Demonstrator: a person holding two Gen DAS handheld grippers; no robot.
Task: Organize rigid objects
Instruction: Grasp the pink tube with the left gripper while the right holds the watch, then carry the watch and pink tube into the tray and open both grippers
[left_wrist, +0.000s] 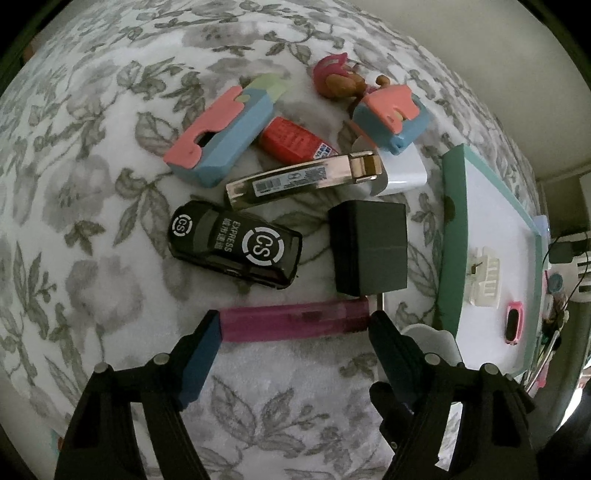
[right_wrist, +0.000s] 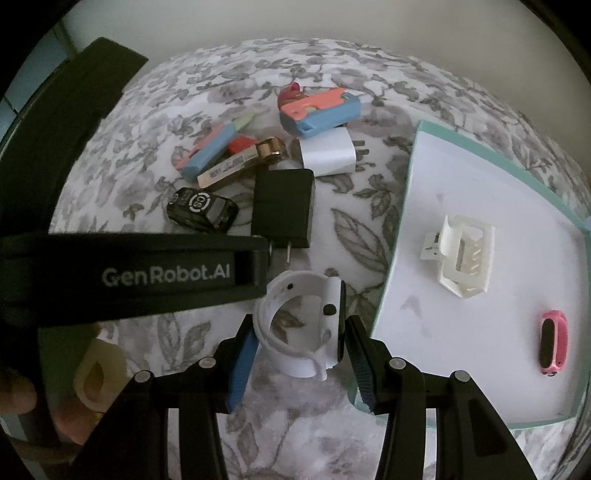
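**Two grippers, two pickups under way**

Two items already lie on the teal-rimmed white tray (right_wrist: 406, 177): a white hair claw clip (right_wrist: 461, 254) and a small pink band (right_wrist: 553, 341). The rest sit in a loose pile on the floral cloth (left_wrist: 92, 277), beside the tray. The right gripper (right_wrist: 301, 341) is clenched on a white smartwatch (right_wrist: 303, 325), so its next move is probably across to the tray. The left gripper (left_wrist: 295, 328) straddles a magenta lighter (left_wrist: 295, 320) end to end; its fingers (left_wrist: 207, 343) seem to touch but not firmly, so it needs to finish closing before lifting.
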